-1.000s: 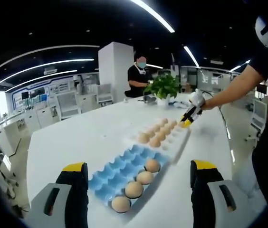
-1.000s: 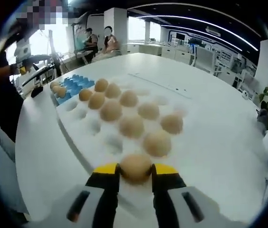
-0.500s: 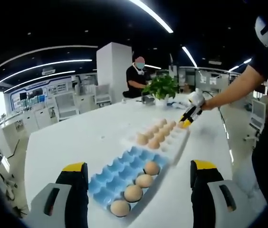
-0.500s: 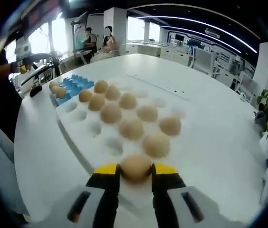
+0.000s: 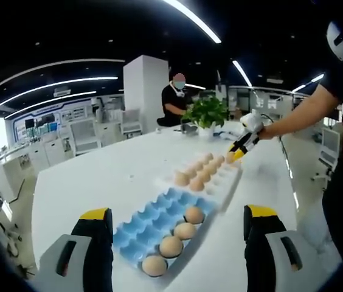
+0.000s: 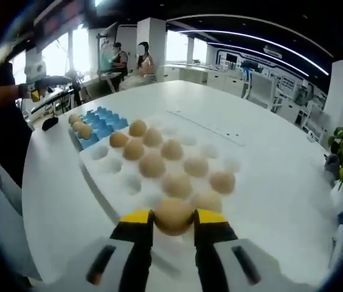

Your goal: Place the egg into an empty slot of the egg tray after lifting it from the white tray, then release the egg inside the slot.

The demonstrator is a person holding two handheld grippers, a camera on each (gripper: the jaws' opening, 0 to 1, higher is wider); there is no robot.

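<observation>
My right tool [image 6: 173, 222] is clenched on one egg [image 6: 173, 215], pinched between the two yellow-tipped jaws and held just above the near end of the white tray [image 6: 114, 198], which carries a cluster of other eggs [image 6: 152, 165]. My left tool [image 5: 177, 228] is released, its jaws wide apart over the desk [image 5: 98, 176] with nothing between them, looking down on the blue egg tray [image 5: 144, 219], where four eggs fill the near row and the slots behind look empty. The worry is the carry: the egg is round and smooth, gripped only at its sides, so a loose pinch or a jolt could let it slip, and squeezing harder to be safe could crack the shell. I also have to travel over the remaining eggs, so dropping too low could knock one. At the blue tray, misjudging a slot could set the egg on a ridge or against a seated egg, and opening there would let it roll.
</observation>
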